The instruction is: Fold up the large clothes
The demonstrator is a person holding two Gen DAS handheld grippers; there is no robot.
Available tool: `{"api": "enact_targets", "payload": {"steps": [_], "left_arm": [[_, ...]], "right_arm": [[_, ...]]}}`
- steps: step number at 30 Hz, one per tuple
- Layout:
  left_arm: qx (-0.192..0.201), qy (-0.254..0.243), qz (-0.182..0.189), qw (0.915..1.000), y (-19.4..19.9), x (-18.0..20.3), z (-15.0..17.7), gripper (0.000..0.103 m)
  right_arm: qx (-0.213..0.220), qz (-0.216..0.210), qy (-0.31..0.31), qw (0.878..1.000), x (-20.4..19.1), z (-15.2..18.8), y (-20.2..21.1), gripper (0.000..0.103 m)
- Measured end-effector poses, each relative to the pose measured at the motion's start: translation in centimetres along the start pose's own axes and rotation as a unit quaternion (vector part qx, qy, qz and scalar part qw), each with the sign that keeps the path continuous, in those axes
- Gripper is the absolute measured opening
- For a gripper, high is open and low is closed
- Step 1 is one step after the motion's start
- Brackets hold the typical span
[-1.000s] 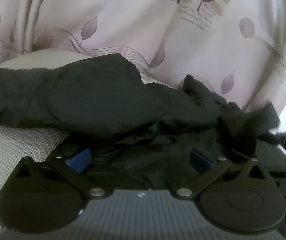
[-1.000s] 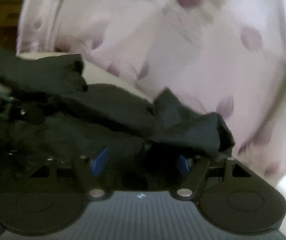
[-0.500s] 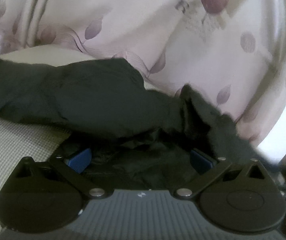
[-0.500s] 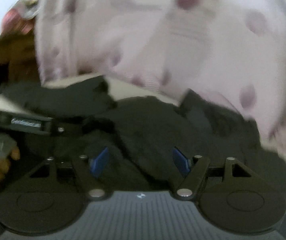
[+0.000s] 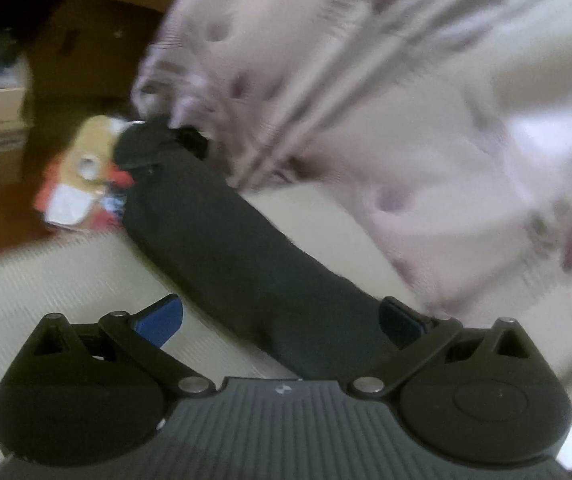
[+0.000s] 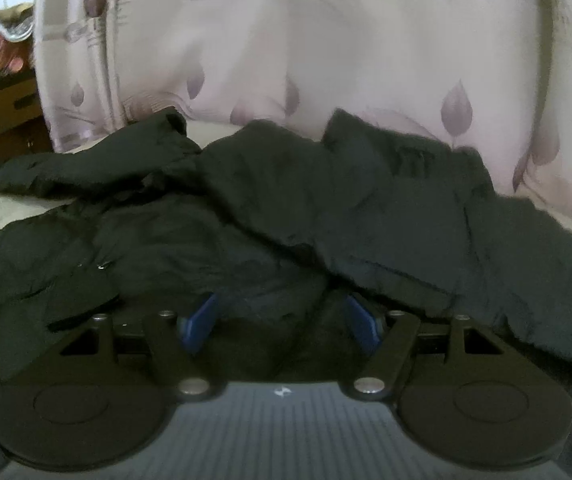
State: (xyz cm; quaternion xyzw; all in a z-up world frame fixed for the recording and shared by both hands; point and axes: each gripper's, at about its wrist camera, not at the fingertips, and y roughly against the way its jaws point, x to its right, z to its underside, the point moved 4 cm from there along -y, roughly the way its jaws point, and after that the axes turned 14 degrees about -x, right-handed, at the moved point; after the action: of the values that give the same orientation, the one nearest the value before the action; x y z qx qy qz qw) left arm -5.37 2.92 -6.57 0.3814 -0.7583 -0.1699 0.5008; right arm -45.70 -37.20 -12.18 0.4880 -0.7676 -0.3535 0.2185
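A large black jacket (image 6: 326, 208) lies crumpled on a pale woven surface (image 5: 45, 280), with its sleeve (image 5: 221, 240) stretched away to the upper left in the blurred left wrist view. My left gripper (image 5: 281, 320) is open and tilted. The sleeve's near end runs between its blue pads (image 5: 161, 320), closer to the right one, and neither pad presses on it. My right gripper (image 6: 281, 318) hovers open low over the jacket's rumpled middle, with dark cloth under and between its blue pads (image 6: 201, 316).
A pale curtain with purple leaf print (image 6: 326, 40) hangs just behind the jacket. Cardboard boxes (image 6: 9, 104) and brown furniture stand at the left. A colourful orange and white package (image 5: 81, 184) lies beyond the sleeve's far end.
My left gripper has swung fast to the left and rolled, from the jacket's body to its outstretched sleeve. The right gripper shifted slightly and levelled over the jacket. Both openings look unchanged.
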Motion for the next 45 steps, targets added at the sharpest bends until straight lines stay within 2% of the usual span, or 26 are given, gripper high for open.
{"api": "enact_targets", "payload": {"steps": [5, 6, 8, 10, 11, 12, 15, 17, 21, 24, 26, 30, 33, 36, 39, 40, 42, 43, 44, 45], "left_arm": [[-0.024, 0.057, -0.022, 0.9978, -2.3, -5.4, -5.0, 0.102], [-0.033, 0.057, -0.013, 0.9977, -2.9, -6.0, -5.7, 0.102], [-0.027, 0.050, -0.016, 0.9983, -3.5, -6.5, -6.6, 0.099], [-0.040, 0.022, -0.022, 0.9987, -4.6, -6.5, -6.9, 0.074], [-0.037, 0.005, -0.044, 0.9983, -4.8, -6.5, -6.8, 0.023], [-0.036, -0.005, -0.059, 0.9976, -5.1, -6.4, -6.8, 0.011], [0.013, -0.007, -0.040, 0.9991, -3.6, -5.0, -6.7, 0.009], [0.052, -0.035, -0.023, 0.9978, -1.6, -1.9, -6.6, 0.009], [0.091, -0.103, 0.041, 0.9897, 2.8, 7.2, -5.6, 0.009], [0.104, -0.155, 0.095, 0.9778, 5.3, 15.3, -4.0, 0.009], [0.102, -0.192, 0.139, 0.9662, 6.3, 21.3, -1.9, 0.009], [0.067, -0.272, 0.212, 0.9361, 6.3, 32.8, 4.5, 0.009], [0.025, -0.324, 0.254, 0.9109, 4.4, 39.2, 10.6, 0.009], [-0.020, -0.379, 0.283, 0.8807, 1.6, 44.0, 17.7, 0.010], [-0.065, -0.425, 0.321, 0.8437, -1.5, 46.2, 24.7, 0.015], [-0.077, -0.434, 0.332, 0.8343, -2.8, 46.3, 26.8, 0.018], [-0.087, -0.459, 0.333, 0.8186, -4.8, 45.7, 30.5, 0.059], [-0.086, -0.467, 0.327, 0.8169, -5.7, 45.0, 31.9, 0.070], [-0.080, -0.464, 0.320, 0.8221, -6.2, 44.2, 32.8, 0.086], [-0.070, -0.455, 0.318, 0.8286, -6.5, 43.2, 33.2, 0.093]], "right_arm": [[-0.001, 0.006, 0.000, 1.000, -0.1, 0.2, -0.1, 0.074], [-0.001, 0.008, 0.000, 1.000, -0.1, 0.2, -0.1, 0.074], [-0.002, 0.012, 0.000, 1.000, -0.1, 0.2, -0.1, 0.076], [-0.003, 0.015, -0.001, 1.000, -0.2, 0.2, -0.1, 0.077], [-0.004, 0.017, -0.001, 1.000, -0.2, 0.2, -0.2, 0.078], [-0.004, 0.019, -0.002, 1.000, -0.2, 0.2, -0.3, 0.079], [-0.005, 0.020, -0.005, 1.000, -0.1, 0.2, -0.3, 0.080], [-0.005, 0.017, -0.009, 1.000, 0.1, 0.2, -0.4, 0.080], [0.004, 0.015, -0.023, 1.000, 0.6, 0.0, 0.0, 0.080], [0.027, 0.002, -0.053, 0.998, 1.5, -0.1, 1.4, 0.080], [0.040, -0.007, -0.073, 0.997, 2.2, -0.1, 2.4, 0.080], [0.062, -0.007, -0.108, 0.992, 4.3, 0.4, 4.8, 0.080], [0.077, -0.012, -0.146, 0.986, 6.8, 1.2, 6.6, 0.080], [0.085, -0.013, -0.186, 0.979, 9.5, 2.5, 8.2, 0.080], [0.091, -0.007, -0.218, 0.972, 12.1, 3.8, 9.5, 0.080], [0.093, -0.005, -0.227, 0.970, 12.8, 4.2, 9.9, 0.080], [0.094, -0.001, -0.240, 0.966, 14.3, 5.2, 10.4, 0.080], [0.094, 0.003, -0.248, 0.964, 14.9, 5.6, 10.6, 0.080], [0.093, 0.005, -0.256, 0.962, 15.7, 6.0, 10.7, 0.080], [0.091, 0.006, -0.263, 0.960, 16.2, 6.4, 10.8, 0.080]]}}
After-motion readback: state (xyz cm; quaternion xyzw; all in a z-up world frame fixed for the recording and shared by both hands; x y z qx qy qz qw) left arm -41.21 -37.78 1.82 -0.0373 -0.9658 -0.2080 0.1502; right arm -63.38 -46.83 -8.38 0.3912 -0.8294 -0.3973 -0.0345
